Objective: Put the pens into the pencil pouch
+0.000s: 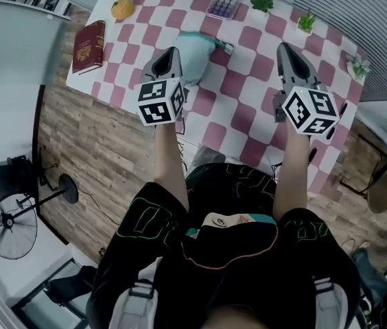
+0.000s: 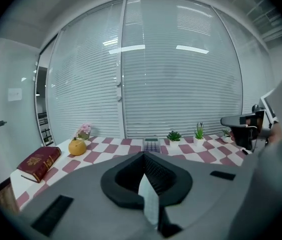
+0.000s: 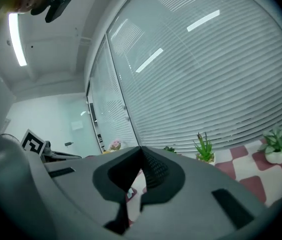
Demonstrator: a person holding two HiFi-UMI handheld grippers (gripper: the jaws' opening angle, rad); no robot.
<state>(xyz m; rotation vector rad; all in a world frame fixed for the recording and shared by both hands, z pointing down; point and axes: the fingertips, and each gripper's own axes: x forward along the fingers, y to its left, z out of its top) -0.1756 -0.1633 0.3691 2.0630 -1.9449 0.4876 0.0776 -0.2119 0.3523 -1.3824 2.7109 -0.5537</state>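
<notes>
We hold left gripper (image 1: 171, 52) closed and empty over checkered worktop (image 1: 243, 88). Right gripper (image 1: 286, 48) is the same, closed on nothing. We judge both poised for reach, no pen taken yet.

Teal pencil pouch (image 1: 200, 57) lies mid-worktop, just beyond left gripper, handy for both.

Pens: we see none.

Count: two grippers, one pouch, one red book (image 1: 88, 45), one calculator (image 1: 223, 5), three potted plants (image 1: 262, 3) along far edge, out of way.

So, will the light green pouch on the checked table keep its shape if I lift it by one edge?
Probably not: the pouch looks like soft fabric with rounded, slumped outlines, so it would likely sag. It lies low and fairly flat, so it is probably light. Pushed on the table, it may slide or bunch up rather than roll.
</notes>
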